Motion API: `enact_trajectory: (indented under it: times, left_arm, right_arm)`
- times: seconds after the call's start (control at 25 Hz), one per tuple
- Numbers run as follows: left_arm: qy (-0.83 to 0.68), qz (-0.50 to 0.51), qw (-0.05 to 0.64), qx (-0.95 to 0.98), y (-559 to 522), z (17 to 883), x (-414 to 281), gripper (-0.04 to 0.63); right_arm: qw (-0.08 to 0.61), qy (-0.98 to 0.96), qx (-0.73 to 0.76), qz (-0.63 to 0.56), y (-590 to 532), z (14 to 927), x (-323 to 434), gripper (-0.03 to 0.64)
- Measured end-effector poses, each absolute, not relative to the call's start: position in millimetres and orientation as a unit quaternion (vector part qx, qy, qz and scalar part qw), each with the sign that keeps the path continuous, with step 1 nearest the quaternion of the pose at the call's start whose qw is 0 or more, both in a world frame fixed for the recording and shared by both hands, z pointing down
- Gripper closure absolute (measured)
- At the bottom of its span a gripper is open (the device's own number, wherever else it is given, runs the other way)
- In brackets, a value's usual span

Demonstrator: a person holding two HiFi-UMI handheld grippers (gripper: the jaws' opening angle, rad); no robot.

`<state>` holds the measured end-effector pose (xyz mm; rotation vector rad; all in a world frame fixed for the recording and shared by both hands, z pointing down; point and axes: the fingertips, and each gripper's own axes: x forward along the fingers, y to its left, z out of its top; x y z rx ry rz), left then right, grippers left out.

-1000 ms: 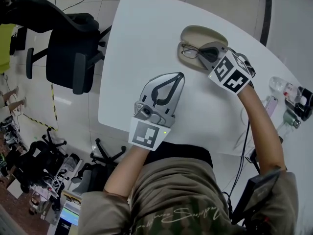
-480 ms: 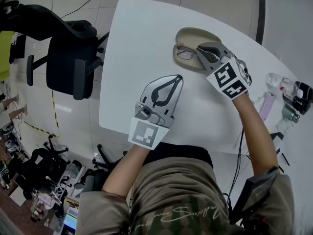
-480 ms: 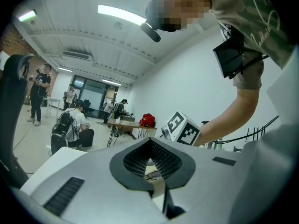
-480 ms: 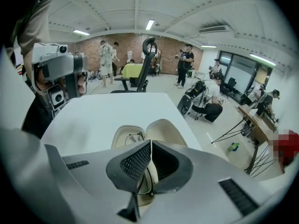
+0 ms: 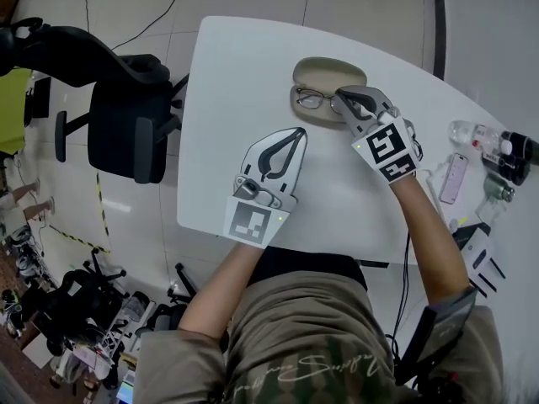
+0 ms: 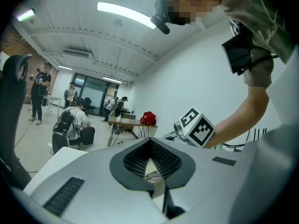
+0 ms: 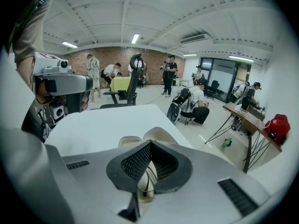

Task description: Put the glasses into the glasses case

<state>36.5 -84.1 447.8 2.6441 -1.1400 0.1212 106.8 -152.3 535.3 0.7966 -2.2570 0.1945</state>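
With its jaws together on nothing, my right claw (image 5: 344, 99) sits at the open beige oval glasses case (image 5: 328, 66) on the white table (image 5: 227, 66), where the thin dark-framed glasses (image 5: 310, 99) already lie, so I judge the task nearly done, while my left claw (image 5: 299, 132) rests closed and empty.

Glasses (image 5: 310, 99) in case (image 5: 337, 64), R gripper (image 5: 341, 98) over its R end.

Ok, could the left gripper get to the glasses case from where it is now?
Probably yes. Only bare table lies between the left gripper and the near left edge of the glasses case. The right gripper sits at the case's right side, by the glasses, so that side is crowded.
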Motion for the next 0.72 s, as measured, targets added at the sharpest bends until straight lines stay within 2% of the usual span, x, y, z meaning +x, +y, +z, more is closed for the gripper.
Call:
enact_trajectory:
  times: [0.12,0.32,0.56,0.72]
  left_arm:
    - [-0.395,0.035,0.131,0.909,-92.9,445.1,43.0,0.591]
    - [-0.395,0.045,0.097,0.912,-111.5,435.6,52.8,0.591]
    - [-0.386,0.041,0.077,0.918,-116.9,416.9,65.8,0.591]
    - [-0.374,0.04,0.07,0.924,-106.8,403.9,68.9,0.591]
  right_arm:
    - [0.348,-0.874,0.329,0.088,-145.9,533.9,111.2,0.604]
    - [0.333,-0.868,0.357,0.094,-136.2,525.7,113.5,0.604]
    - [0.25,-0.854,0.443,0.109,-133.4,488.2,124.7,0.604]
    - [0.222,-0.842,0.482,0.098,-118.1,464.5,128.0,0.604]
